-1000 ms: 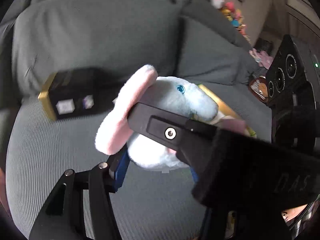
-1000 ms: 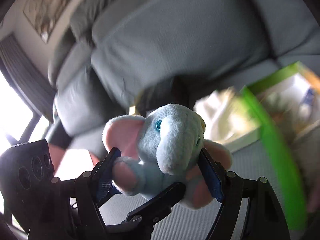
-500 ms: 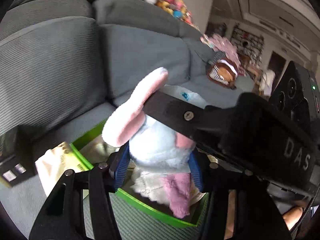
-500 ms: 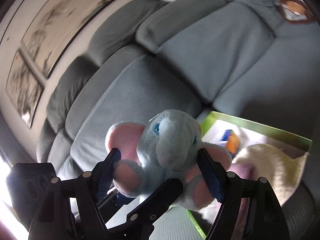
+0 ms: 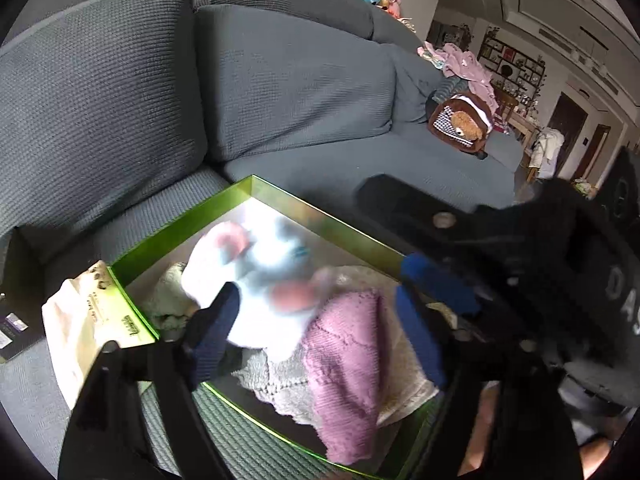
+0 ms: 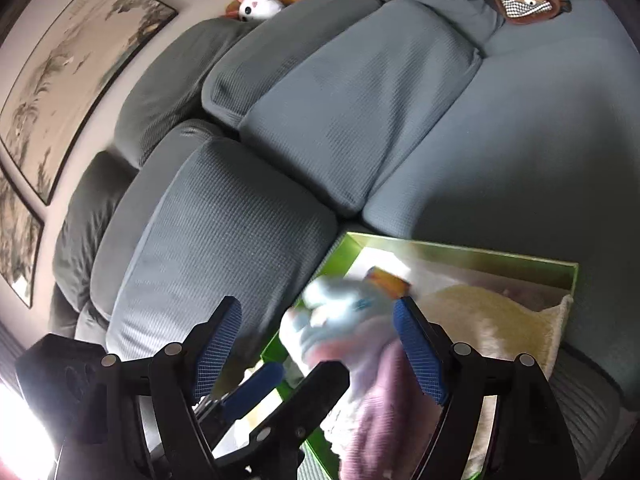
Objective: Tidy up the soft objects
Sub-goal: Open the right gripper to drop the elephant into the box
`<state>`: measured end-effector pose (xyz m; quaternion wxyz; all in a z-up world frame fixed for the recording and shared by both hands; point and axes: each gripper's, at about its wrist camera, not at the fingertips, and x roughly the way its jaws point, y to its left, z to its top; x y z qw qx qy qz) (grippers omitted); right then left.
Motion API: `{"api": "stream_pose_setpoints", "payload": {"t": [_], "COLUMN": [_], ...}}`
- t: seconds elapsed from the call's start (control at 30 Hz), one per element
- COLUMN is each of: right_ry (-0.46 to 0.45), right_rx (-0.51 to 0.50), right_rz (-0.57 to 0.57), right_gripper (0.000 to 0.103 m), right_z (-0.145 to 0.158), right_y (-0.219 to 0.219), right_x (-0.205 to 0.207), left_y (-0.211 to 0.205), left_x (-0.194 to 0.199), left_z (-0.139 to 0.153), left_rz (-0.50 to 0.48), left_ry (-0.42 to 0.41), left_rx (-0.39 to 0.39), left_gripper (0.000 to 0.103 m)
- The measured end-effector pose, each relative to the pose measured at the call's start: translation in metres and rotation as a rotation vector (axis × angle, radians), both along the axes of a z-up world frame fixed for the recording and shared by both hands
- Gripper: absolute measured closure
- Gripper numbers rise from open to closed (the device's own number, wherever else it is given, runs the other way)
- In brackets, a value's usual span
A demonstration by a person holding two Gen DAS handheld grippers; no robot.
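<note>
A light-blue elephant plush (image 5: 260, 272) with pink ears shows blurred over the green box (image 5: 320, 216) on the grey sofa seat, loose above a pink knit cloth (image 5: 344, 352) and pale fluffy towels. My left gripper (image 5: 316, 332) hangs just above the box with its jaws opening; the plush lies near its left finger and no pad presses it. My right gripper (image 6: 316, 348) is open beside it. The plush (image 6: 340, 316) sits low between the right gripper's blue pads, clear of both. A cream towel (image 6: 500, 320) fills the box's right side.
A cream paper packet (image 5: 76, 320) leans on the box's left wall, with a black box (image 5: 16, 320) further left. A brown bear cushion (image 5: 460, 124) lies on the far seat. Several plush toys (image 6: 260, 6) line the sofa back.
Both grippers swung from the black box over to the green box. The left jaws spread wide, and the elephant slipped out of both grips and is down in the box.
</note>
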<state>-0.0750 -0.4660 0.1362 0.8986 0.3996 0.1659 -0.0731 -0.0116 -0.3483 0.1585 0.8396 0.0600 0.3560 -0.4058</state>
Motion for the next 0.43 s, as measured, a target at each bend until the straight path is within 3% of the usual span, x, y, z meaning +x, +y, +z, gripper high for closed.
{"api": "stream_pose_setpoints", "payload": {"t": [0.13, 0.2, 0.43], "right_ry": [0.003, 0.014, 0.057], "right_rx": [-0.02, -0.032, -0.095], "right_rz": [-0.052, -0.074, -0.138], "right_gripper": [0.014, 0.013, 0.007], "right_z": [0.006, 0.008, 0.017], "right_y": [0.002, 0.003, 0.007], "right_x": [-0.011, -0.019, -0.043], "left_y": [0.007, 0.01, 0.024], "left_x": [-0.006, -0.009, -0.017], "left_z": [0.007, 0.008, 0.017], "left_rz": [0.02, 0.027, 0.044], "left_ry": [-0.039, -0.051, -0.073], "left_rx": [0.0, 0.004, -0.019], "left_gripper": [0.011, 0.003, 0.002]}}
